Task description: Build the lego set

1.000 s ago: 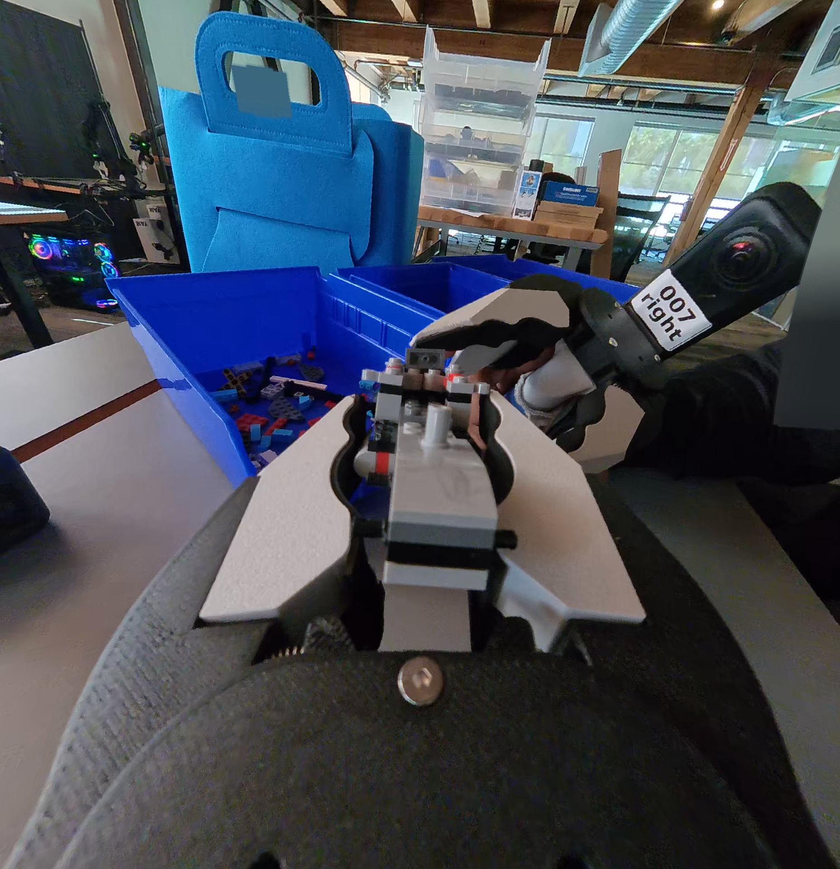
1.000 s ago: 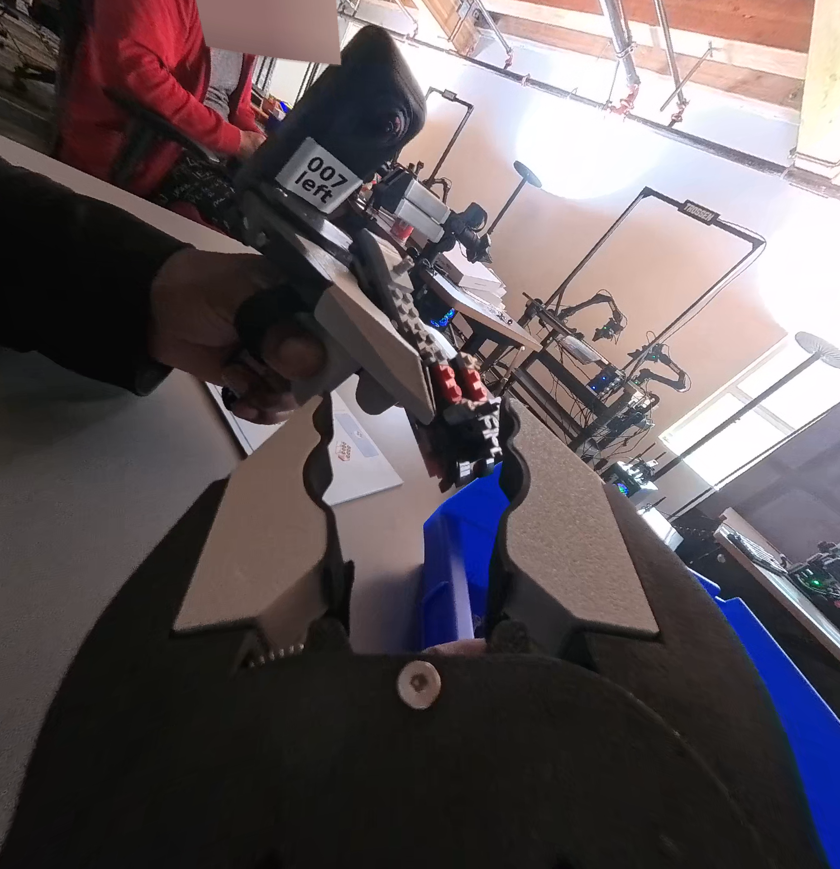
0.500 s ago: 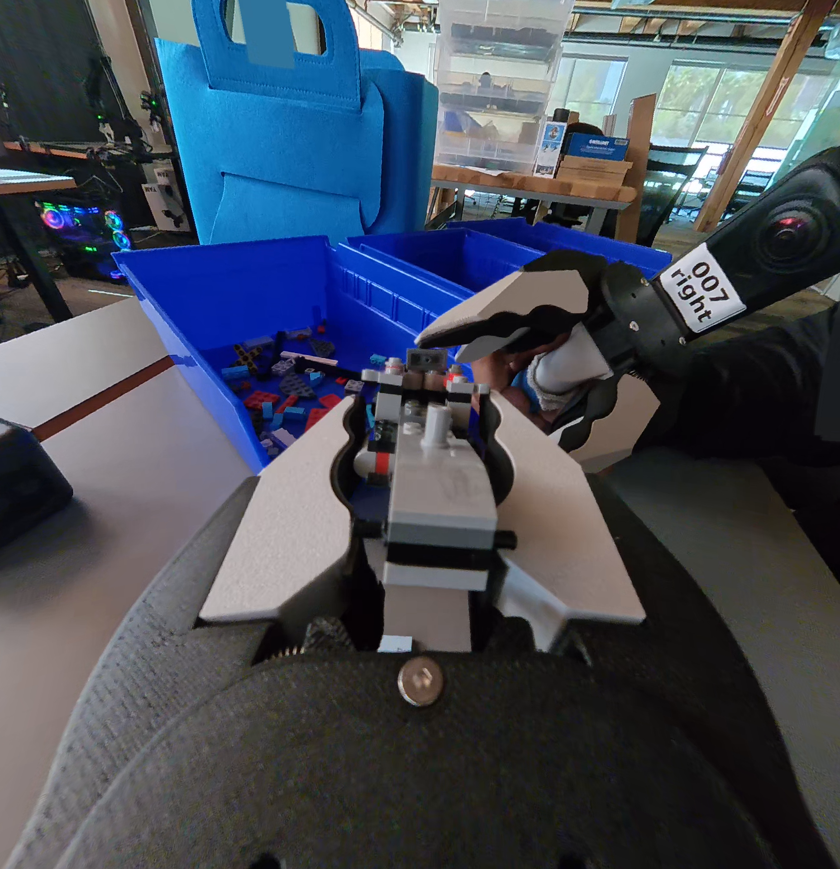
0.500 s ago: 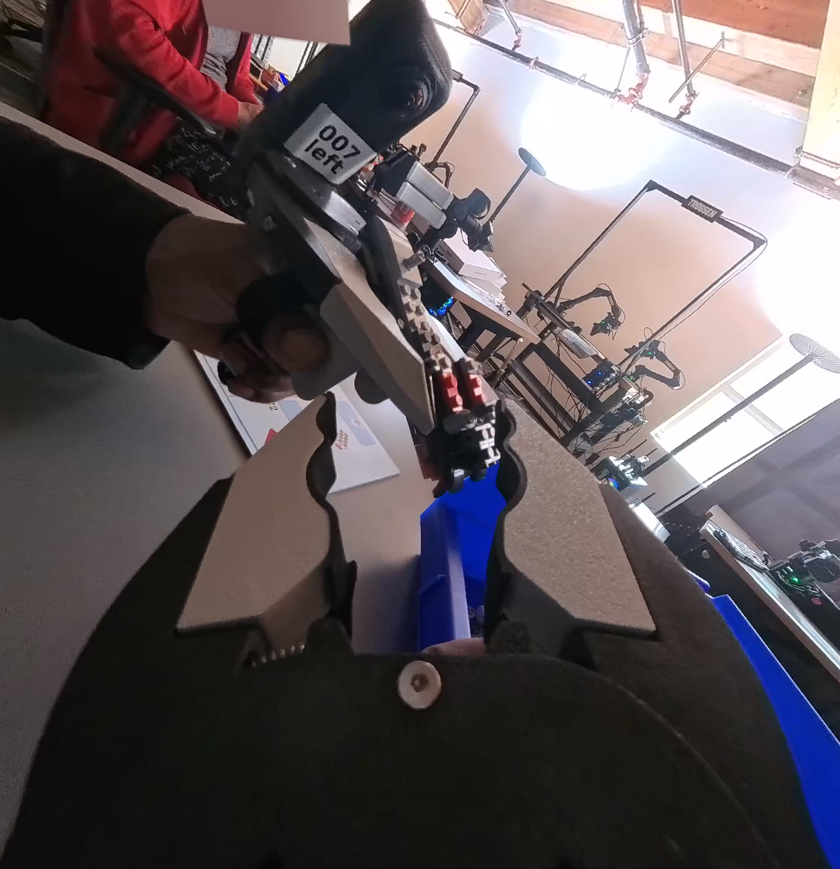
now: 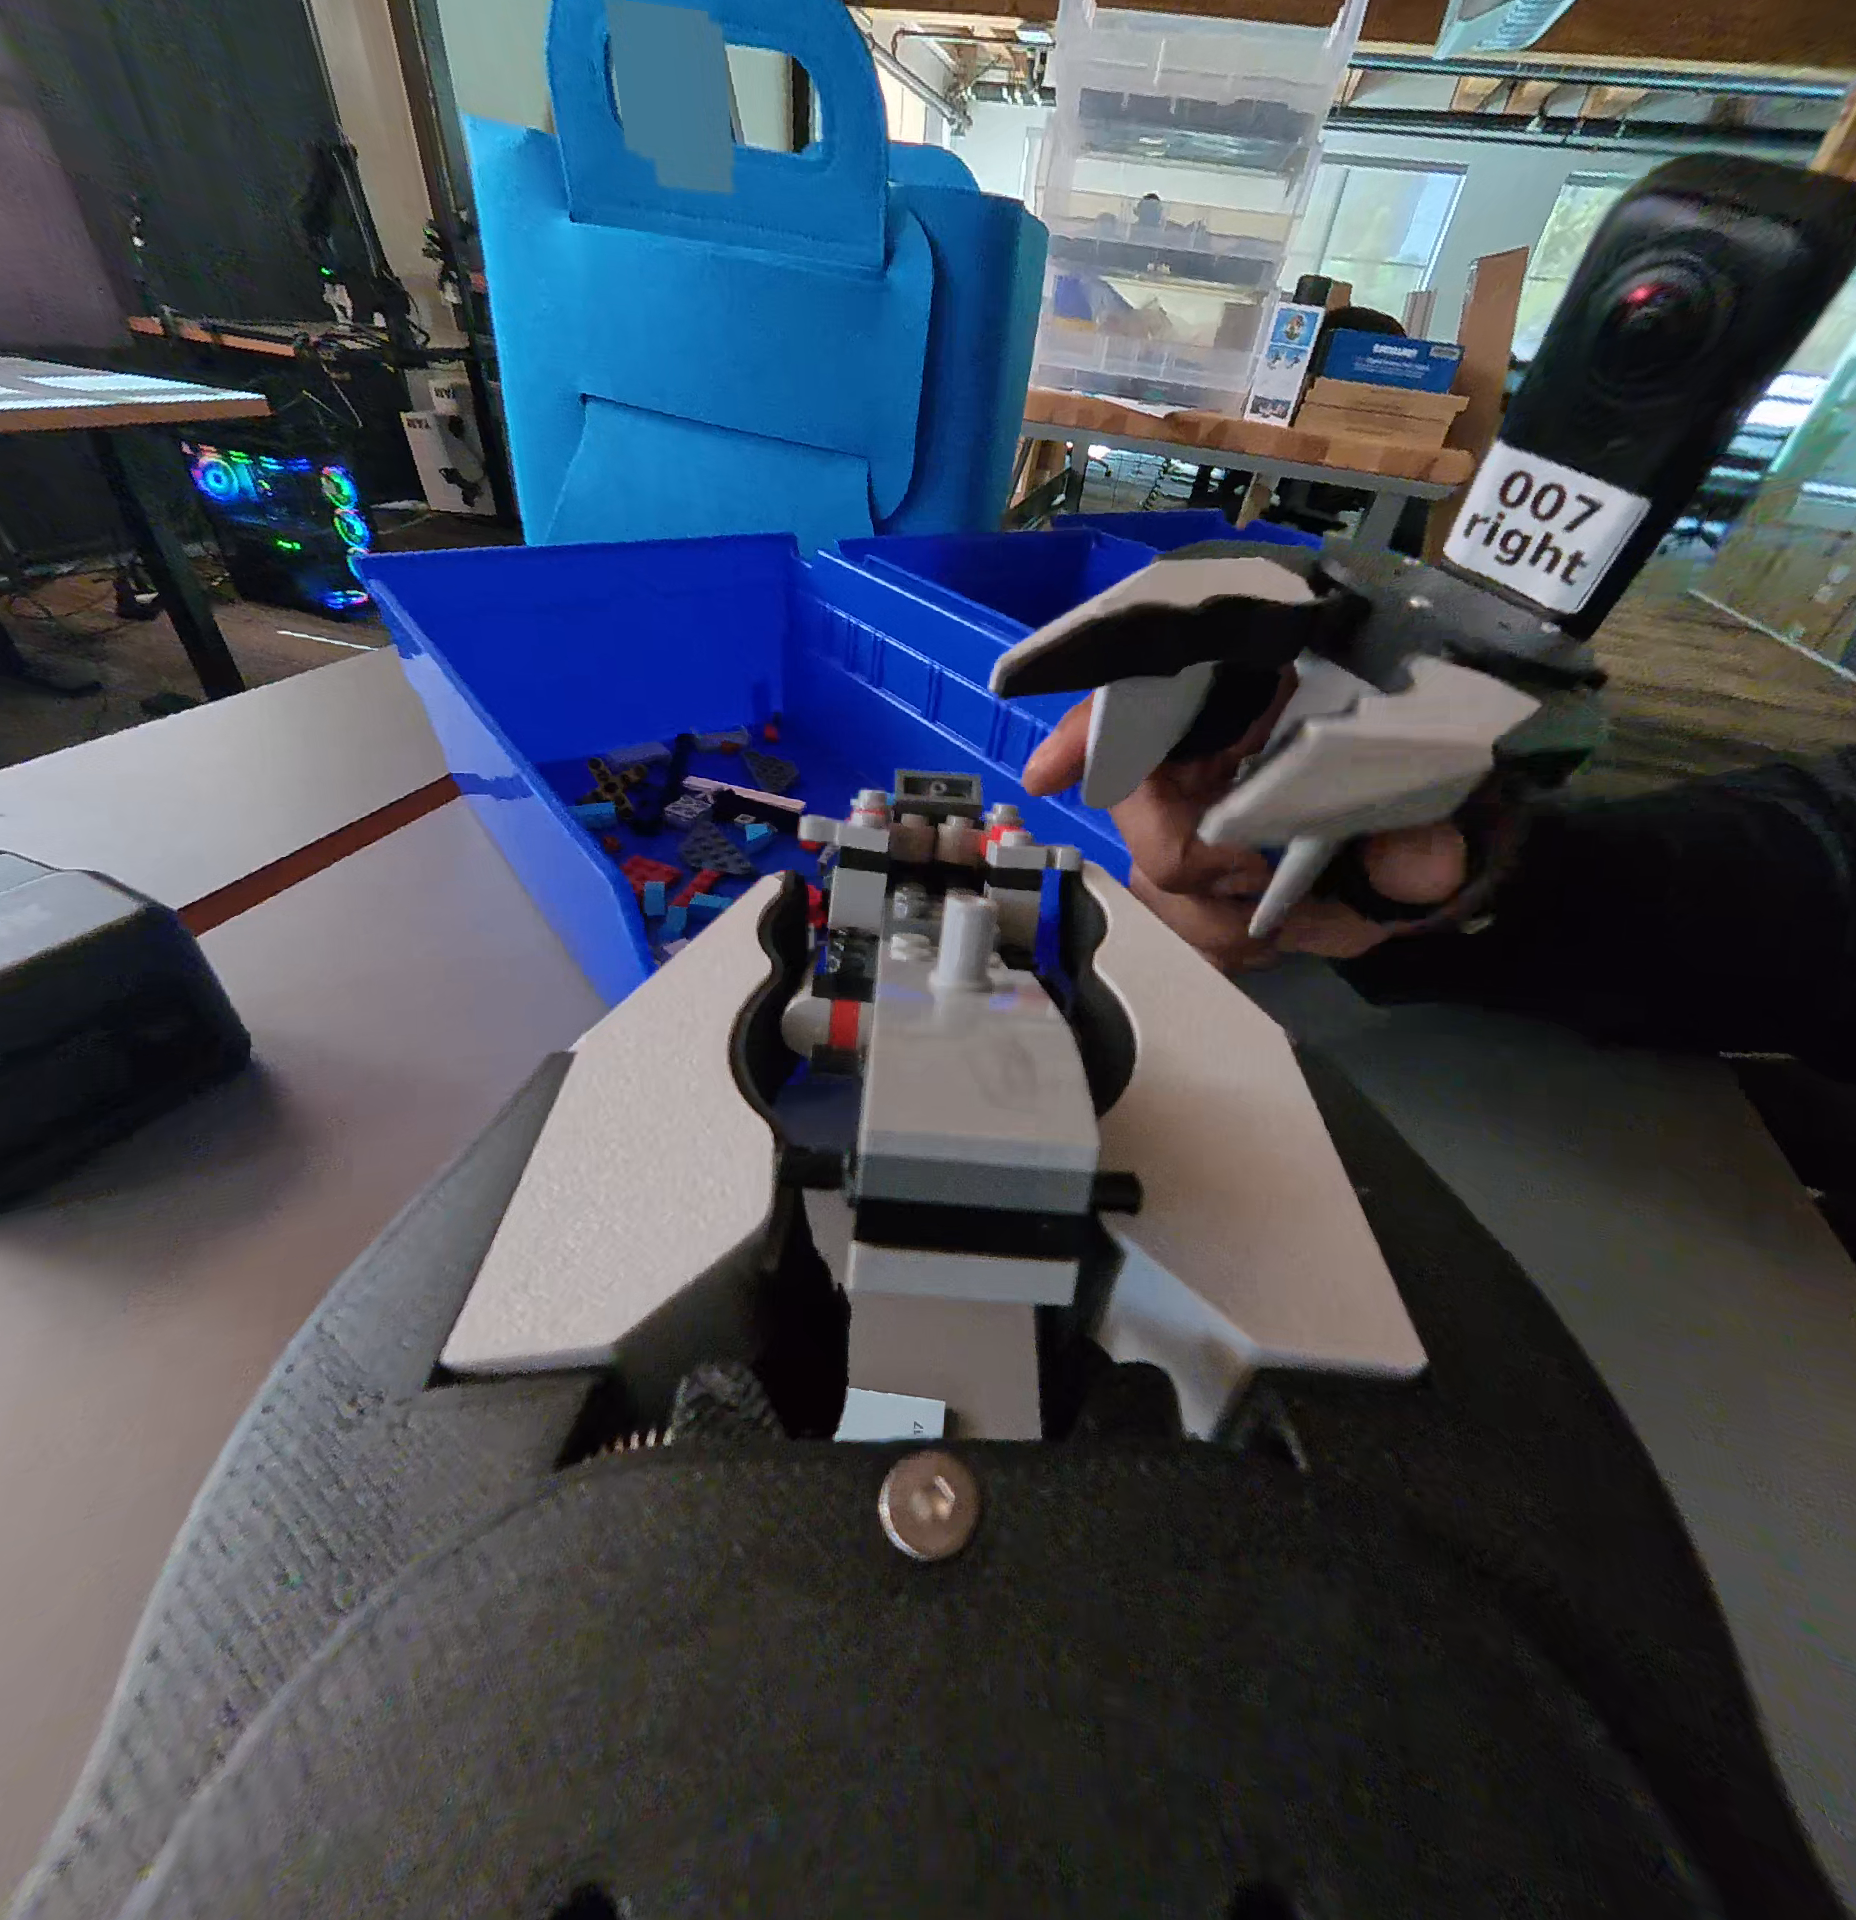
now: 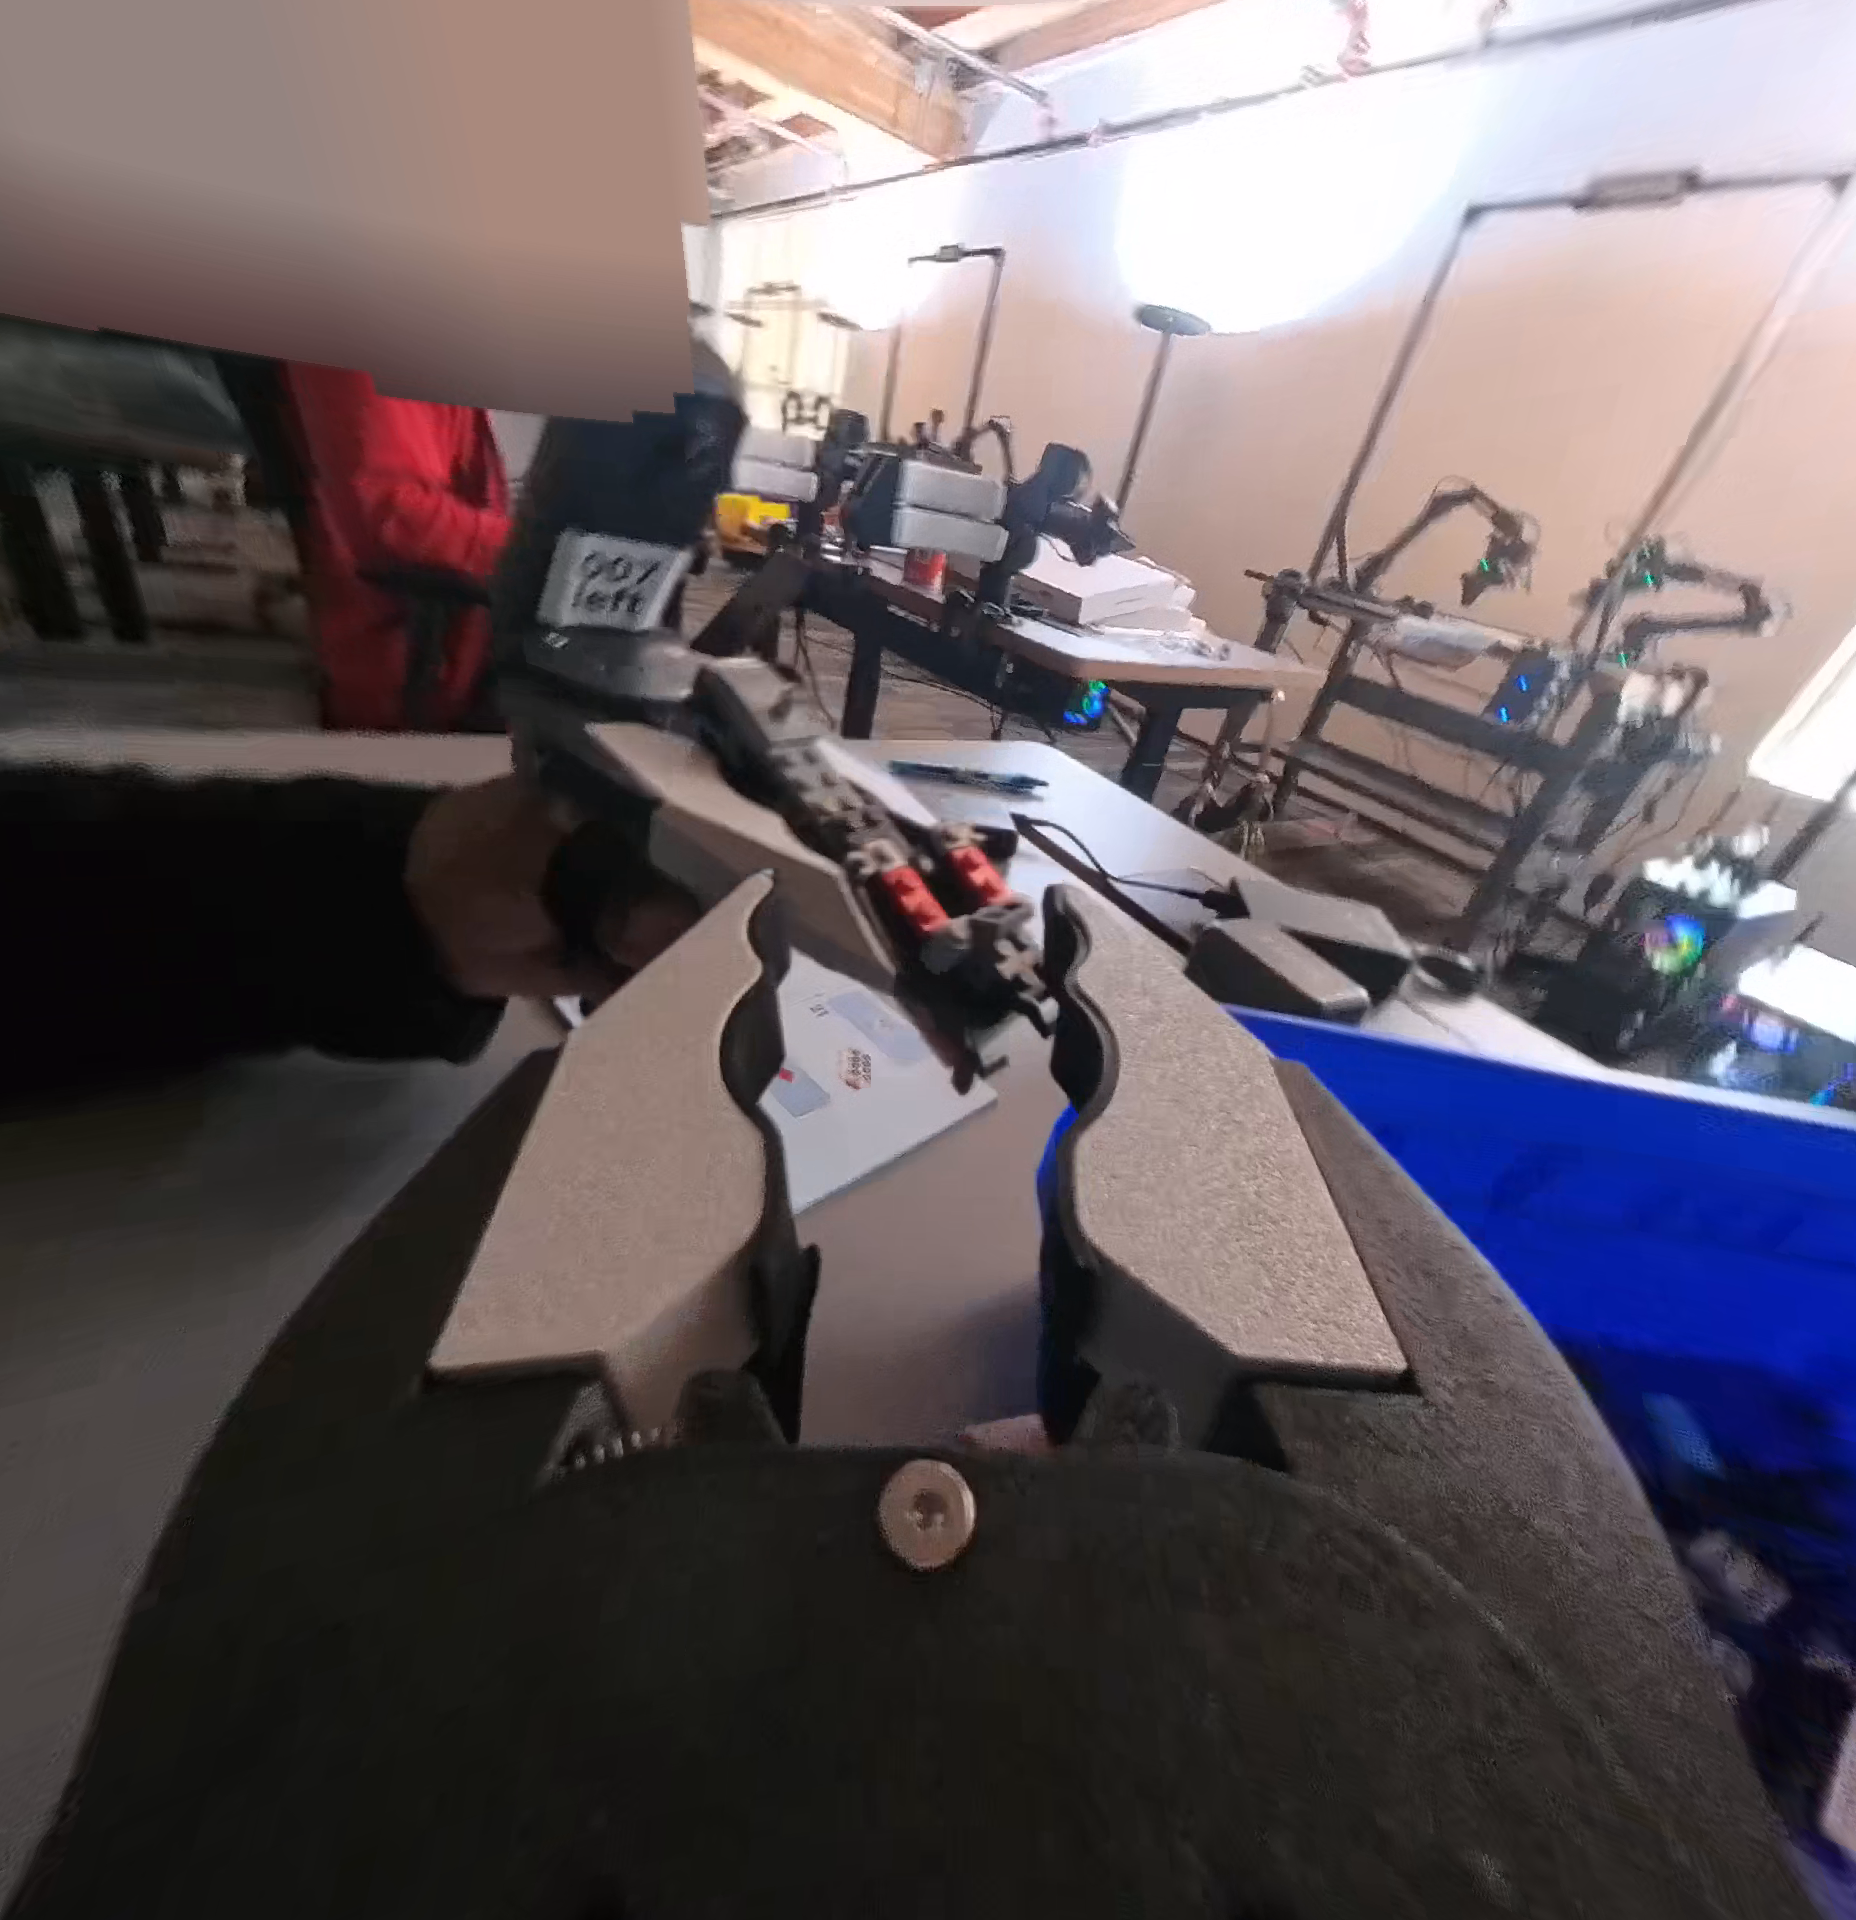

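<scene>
Many loose bricks [image 5: 695,831] — blue bin [image 5: 591,665]

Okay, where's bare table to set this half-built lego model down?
Bare grey tabletop lies between the black box and the blue plastic bin. The bin floor is crowded with loose bricks; the right tool hovers beside it.

Grey, black and red lego model [image 5: 955,1049], bright blue bin [image 5: 633,665], perhaps grey-white table [image 5: 228,1195].
</scene>
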A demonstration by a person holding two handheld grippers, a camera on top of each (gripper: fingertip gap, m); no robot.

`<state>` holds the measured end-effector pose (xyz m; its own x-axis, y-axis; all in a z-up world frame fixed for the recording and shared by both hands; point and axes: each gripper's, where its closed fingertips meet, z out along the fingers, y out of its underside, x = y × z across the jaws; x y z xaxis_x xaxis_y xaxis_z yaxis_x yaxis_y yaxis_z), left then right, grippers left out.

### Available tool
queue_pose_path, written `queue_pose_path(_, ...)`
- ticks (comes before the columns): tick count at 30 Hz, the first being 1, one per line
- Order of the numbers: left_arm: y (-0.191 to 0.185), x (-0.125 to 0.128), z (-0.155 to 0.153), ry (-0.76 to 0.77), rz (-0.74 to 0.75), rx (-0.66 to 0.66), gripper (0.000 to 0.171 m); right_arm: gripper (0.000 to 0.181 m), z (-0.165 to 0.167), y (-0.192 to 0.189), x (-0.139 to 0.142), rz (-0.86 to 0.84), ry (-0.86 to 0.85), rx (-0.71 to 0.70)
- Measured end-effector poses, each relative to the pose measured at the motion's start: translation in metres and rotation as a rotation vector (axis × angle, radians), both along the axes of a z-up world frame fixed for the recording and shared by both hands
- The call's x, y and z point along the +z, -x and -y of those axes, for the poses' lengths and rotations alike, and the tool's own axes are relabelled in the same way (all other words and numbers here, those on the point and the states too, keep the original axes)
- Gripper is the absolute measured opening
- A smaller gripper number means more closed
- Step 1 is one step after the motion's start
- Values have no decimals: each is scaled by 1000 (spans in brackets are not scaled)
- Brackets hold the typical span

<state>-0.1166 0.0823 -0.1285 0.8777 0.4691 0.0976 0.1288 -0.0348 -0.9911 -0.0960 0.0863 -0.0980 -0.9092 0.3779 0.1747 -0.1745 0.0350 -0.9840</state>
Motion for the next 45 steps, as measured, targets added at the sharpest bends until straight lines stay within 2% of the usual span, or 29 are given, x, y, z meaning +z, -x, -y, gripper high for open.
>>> queue_pose_path(4,3,4,1,-26,-8,37,49,36,-9,19,1,212,18,-100)
queue_pose_path(10,4,2,-4,0,-33,69,49,30,-10,22,-4,376,10,-147)
queue_pose_path(20,2,-5,-11,51,-48,73,49,21,-9,28,-22,442,-55,-192)
queue_pose_path(29,1,-12,-16,73,-38,64,49,7,-11,31,-25,357,-119,-242)
queue_pose_path(38,0,-13,-18,84,-36,62,49,5,-18,32,-18,147,-261,-324)
queue_pose_path(45,-1,-15,-20,104,-43,56,49,6,-15,27,-28,47,-406,-327)
